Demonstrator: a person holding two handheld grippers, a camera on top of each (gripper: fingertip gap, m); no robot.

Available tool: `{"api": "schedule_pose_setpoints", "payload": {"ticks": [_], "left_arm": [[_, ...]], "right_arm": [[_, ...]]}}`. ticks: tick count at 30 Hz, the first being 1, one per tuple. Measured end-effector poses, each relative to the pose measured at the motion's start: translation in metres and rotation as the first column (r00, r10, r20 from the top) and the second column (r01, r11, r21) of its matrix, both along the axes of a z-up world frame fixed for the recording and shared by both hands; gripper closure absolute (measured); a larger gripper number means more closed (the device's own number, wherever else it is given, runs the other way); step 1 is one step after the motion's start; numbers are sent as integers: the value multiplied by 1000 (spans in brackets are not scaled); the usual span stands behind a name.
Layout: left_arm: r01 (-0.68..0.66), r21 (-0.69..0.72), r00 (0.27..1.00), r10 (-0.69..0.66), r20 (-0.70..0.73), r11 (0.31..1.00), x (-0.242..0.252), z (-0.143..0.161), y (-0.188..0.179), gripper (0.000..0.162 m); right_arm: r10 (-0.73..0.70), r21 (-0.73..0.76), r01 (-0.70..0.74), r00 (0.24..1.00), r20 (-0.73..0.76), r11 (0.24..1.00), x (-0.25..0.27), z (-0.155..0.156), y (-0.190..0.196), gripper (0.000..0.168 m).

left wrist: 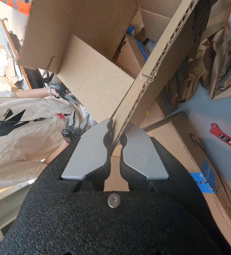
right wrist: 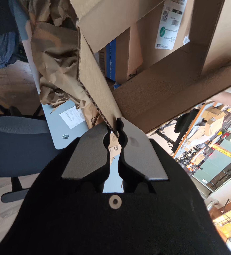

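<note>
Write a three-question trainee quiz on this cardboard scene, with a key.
1. True or false: the left gripper is shut on a cardboard flap.
2. What colour is the utility knife on the table?
3. The right gripper pinches: A) crumpled brown paper B) a corrugated cardboard edge C) a white paper sheet.

Key: 1 true; 2 red; 3 B.

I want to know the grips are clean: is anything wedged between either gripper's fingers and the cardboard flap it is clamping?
Nothing visible is. The left gripper is shut directly on the corrugated edge of a cardboard flap, and the right gripper pinches a flap edge likewise. Crumpled brown paper lies beside that flap, outside the fingers.
</note>
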State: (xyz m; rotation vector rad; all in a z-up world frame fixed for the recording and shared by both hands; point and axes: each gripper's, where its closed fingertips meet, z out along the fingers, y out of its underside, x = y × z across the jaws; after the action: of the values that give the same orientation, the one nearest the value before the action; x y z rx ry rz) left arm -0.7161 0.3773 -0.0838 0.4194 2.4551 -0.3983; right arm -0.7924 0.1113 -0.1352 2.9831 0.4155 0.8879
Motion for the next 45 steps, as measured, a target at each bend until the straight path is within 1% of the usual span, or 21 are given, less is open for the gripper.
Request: {"api": "schedule_pose_setpoints", "payload": {"ticks": [3, 6, 8, 11, 12, 15, 17, 19, 21, 23, 25, 28, 30, 31, 33, 35, 36, 38, 40, 42, 45], "left_arm": [[-37, -30, 999, 37, -8, 999, 9, 2, 8, 153], [-52, -49, 999, 52, -6, 997, 14, 3, 10, 153], [-55, -83, 998, 55, -4, 995, 18, 8, 8, 153], [-83, -190, 997, 81, -17, 978, 29, 23, 5, 152], [-88, -219, 996, 86, -21, 972, 33, 29, 4, 152], [-68, -272, 998, 70, -3, 960, 40, 49, -2, 153], [-42, -252, 998, 52, 33, 967, 44, 58, -6, 154], [-35, -226, 996, 52, 69, 973, 49, 67, -10, 154], [19, -143, 993, -2, 114, 990, 49, 73, -18, 155], [70, -42, 988, -64, 143, 997, 49, 76, -29, 155], [118, -4, 982, -116, 149, 993, 47, 85, -47, 155], [172, 87, 964, -186, 191, 981, 50, 101, -71, 156], [197, 125, 950, -221, 220, 972, 51, 111, -86, 156], [208, 141, 943, -236, 234, 968, 51, 115, -93, 155], [209, 156, 936, -244, 253, 965, 50, 122, -105, 155], [202, 159, 930, -240, 277, 966, 50, 126, -113, 155], [199, 159, 929, -238, 285, 967, 48, 127, -116, 155], [194, 159, 925, -235, 298, 968, 45, 127, -120, 156], [202, 164, 918, -245, 313, 966, 41, 126, -124, 156], [211, 186, 906, -264, 330, 960, 39, 125, -128, 157], [232, 195, 895, -288, 341, 953, 37, 125, -133, 157]], "right_arm": [[-30, 85, 24, 997, 74, 996, 5, -3, -1, 161], [-100, 193, 75, 988, 119, 978, 12, -1, 1, 159], [-162, 284, 103, 968, 193, 953, 24, 19, 2, 153], [-299, 411, 178, 921, 251, 894, 46, 61, -5, 125], [-334, 457, 198, 911, 241, 867, 51, 76, -8, 117], [-409, 601, 240, 898, 161, 762, 57, 115, -18, 106], [-441, 659, 273, 892, 99, 701, 56, 133, -31, 103], [-450, 675, 288, 890, 73, 679, 54, 148, -46, 104], [-432, 686, 239, 894, 121, 687, 55, 170, -53, 108], [-378, 684, 148, 904, 200, 715, 60, 198, -45, 112], [-291, 667, 49, 921, 257, 743, 67, 222, -25, 117], [-155, 563, -62, 931, 331, 824, 88, 238, 8, 116], [-51, 431, -136, 918, 394, 892, 108, 240, 24, 111], [-6, 367, -153, 918, 396, 918, 119, 235, 30, 108], [47, 268, -147, 936, 348, 952, 140, 208, 35, 103], [80, 185, -146, 944, 321, 972, 153, 177, 35, 86], [102, 128, -153, 936, 338, 980, 158, 164, 34, 78], [171, 18, -193, 904, 393, 981, 164, 146, 35, 77], [208, -29, -216, 885, 415, 976, 169, 132, 42, 78], [228, 8, -254, 882, 412, 967, 169, 126, 54, 86], [227, 28, -265, 872, 433, 964, 173, 132, 63, 96]]}}
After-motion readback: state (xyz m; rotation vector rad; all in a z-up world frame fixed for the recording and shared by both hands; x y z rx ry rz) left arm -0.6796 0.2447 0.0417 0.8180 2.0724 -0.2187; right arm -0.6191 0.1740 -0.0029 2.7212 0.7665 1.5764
